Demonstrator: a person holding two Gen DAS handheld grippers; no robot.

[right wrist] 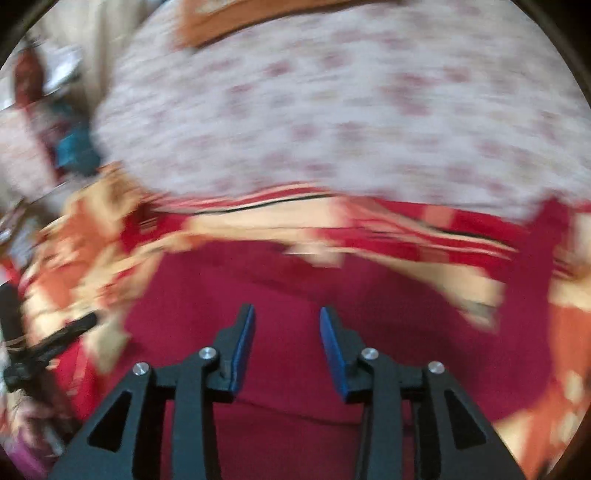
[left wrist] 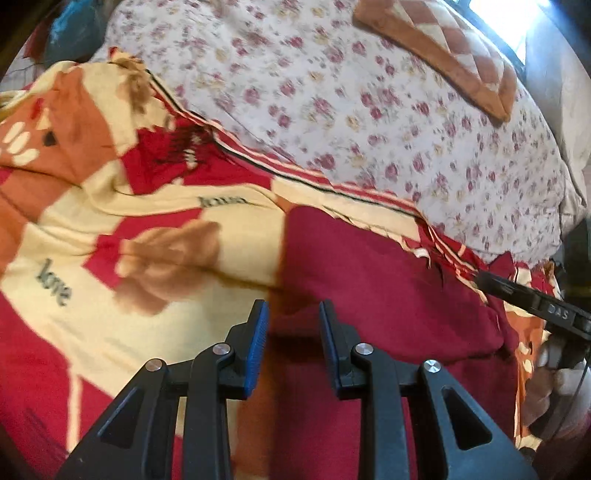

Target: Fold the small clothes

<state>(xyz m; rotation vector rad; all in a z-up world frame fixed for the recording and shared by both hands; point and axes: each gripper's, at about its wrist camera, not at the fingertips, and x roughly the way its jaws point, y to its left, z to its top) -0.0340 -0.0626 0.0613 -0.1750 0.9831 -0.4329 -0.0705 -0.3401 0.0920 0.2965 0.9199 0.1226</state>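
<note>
Maroon garment [left wrist: 388,277] beneath both grippers: left gripper [left wrist: 291,314] jaws apart, right gripper [right wrist: 287,317] parted (nothing pinched).

Bed: I see a floral sheet [left wrist: 332,110] spread far.
Pillow: brown checked pillow [left wrist: 454,48] far right.
Light: bright window [left wrist: 517,18] far right.
</note>
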